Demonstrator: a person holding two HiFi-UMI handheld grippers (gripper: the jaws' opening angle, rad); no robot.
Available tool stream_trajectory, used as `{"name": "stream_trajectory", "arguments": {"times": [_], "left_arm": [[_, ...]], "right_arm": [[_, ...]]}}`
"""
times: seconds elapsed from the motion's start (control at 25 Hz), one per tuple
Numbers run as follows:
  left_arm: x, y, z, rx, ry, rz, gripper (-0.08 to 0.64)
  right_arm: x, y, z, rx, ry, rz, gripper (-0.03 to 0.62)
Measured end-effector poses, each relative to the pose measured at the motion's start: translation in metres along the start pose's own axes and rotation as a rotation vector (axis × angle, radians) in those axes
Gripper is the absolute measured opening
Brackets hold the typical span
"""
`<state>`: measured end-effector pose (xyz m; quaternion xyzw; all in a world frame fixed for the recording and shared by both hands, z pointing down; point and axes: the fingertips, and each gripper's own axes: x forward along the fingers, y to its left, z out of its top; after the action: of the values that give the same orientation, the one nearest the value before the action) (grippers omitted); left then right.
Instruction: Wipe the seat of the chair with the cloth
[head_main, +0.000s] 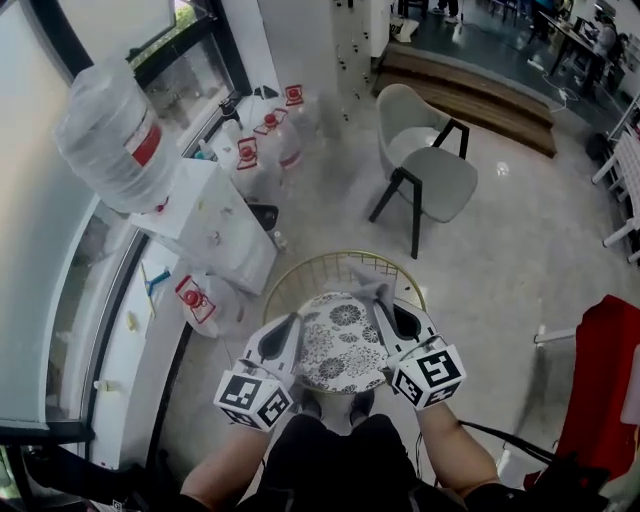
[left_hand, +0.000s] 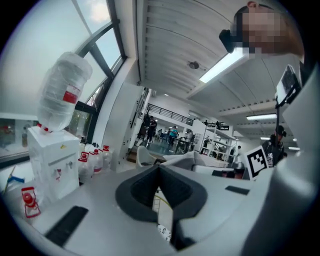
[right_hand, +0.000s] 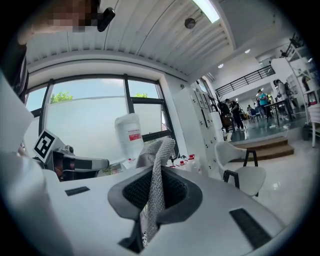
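A chair with a round floral seat (head_main: 340, 345) and a gold wire back (head_main: 310, 268) stands right below me. My right gripper (head_main: 380, 308) is over the seat's right edge, shut on a grey knitted cloth (head_main: 367, 289). In the right gripper view the cloth (right_hand: 158, 162) sticks up out of the closed jaws of the right gripper (right_hand: 154, 192). My left gripper (head_main: 294, 325) hovers at the seat's left edge. In the left gripper view the left gripper (left_hand: 159, 175) is shut with nothing in it, and a bit of the floral seat (left_hand: 164, 231) shows below.
A white water dispenser (head_main: 215, 225) with a big bottle (head_main: 115, 140) stands to the left by the window, with several jugs (head_main: 265, 135) behind it. A grey armchair (head_main: 425, 165) is ahead on the right. A red object (head_main: 605, 380) is at the right edge.
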<state>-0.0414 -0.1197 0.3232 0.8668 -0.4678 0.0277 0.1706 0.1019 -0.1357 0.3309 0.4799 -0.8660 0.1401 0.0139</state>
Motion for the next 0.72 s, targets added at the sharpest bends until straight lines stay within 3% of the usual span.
{"name": "stream_trajectory", "arguments": {"times": [0.2,0.72], "left_arm": [[0.009,0.044,-0.029,-0.029,0.042,-0.003,0.006],[0.026,0.11,-0.126,-0.066,0.17,0.021,0.006]], "right_arm": [[0.046,0.011,-0.049,0.036,0.077,-0.001,0.023],[0.139,0.046,-0.184,0.052,0.259,0.131,0.023]]}}
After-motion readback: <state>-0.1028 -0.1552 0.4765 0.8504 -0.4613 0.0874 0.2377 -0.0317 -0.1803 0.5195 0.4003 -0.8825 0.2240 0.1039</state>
